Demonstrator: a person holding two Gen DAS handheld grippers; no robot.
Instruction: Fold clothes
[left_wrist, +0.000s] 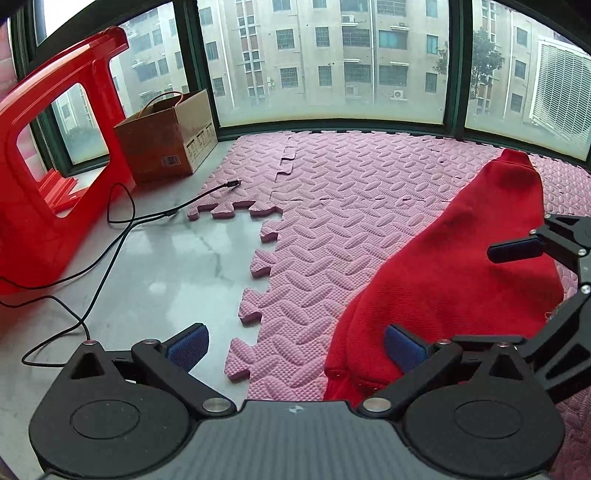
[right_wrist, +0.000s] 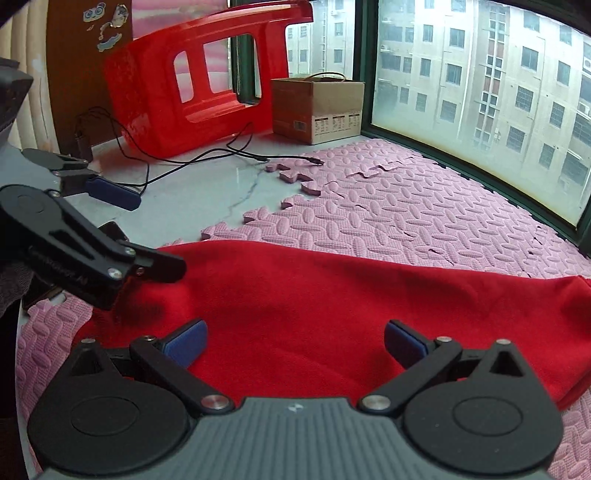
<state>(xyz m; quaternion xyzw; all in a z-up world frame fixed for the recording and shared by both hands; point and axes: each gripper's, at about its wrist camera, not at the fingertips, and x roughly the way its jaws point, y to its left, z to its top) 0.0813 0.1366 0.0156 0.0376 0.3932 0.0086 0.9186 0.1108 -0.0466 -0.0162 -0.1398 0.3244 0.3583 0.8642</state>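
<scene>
Item: garment, red, fleece-like. I am seeing it lying on the pink mat, filling the lower centre of the right wrist view and the right half of the left wrist view. It is lying as a long band with smooth edges, so I am judging at least one fold as already made; how many, I cannot tell. No stack of finished clothes is showing anywhere.

Item: left gripper. I am holding it with fingers spread wide; its left pad is hanging over bare floor, its right pad is sitting over the garment's edge at lower right. Nothing is pinched.

Item: right gripper. Fingers are spread wide, both pads over the red cloth, not gripping it. Whether the pads are touching the fabric, I cannot tell.

Remaining, as I am judging it: grasping an end, folding further, tidying.

Hidden or unclear: the garment's near edge is disappearing under both gripper bodies; its right end is running off the frame in the right wrist view. Sleeves, collar and type are not making themselves out.

Background: red stool, box, cable, all at upper left.
</scene>
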